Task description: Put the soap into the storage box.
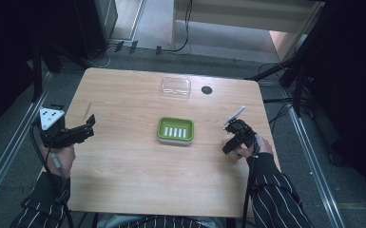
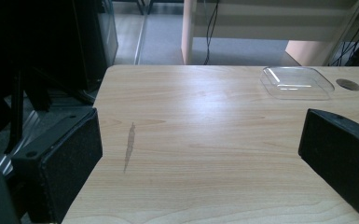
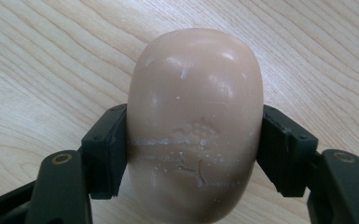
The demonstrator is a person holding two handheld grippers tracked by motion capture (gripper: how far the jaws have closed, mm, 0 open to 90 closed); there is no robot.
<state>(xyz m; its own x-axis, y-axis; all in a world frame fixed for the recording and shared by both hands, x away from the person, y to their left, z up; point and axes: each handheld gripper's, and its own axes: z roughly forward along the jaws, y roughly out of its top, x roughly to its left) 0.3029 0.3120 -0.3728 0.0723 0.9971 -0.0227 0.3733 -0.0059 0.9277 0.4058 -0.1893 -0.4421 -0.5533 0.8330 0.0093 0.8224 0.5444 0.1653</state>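
A smooth, peach-coloured oval soap bar is clamped between the black pads of my right gripper, just above the wooden tabletop. In the high view my right gripper is at the table's right side, pointing down, to the right of a green soap dish with white ribs inside. At the table's left edge my left gripper stands open. Its jaws are wide apart over bare wood in the left gripper view, with nothing between them.
A clear plastic tray lies at the back of the table, also in the left gripper view. A dark round spot sits just right of it. Cables and stands surround the table on the floor.
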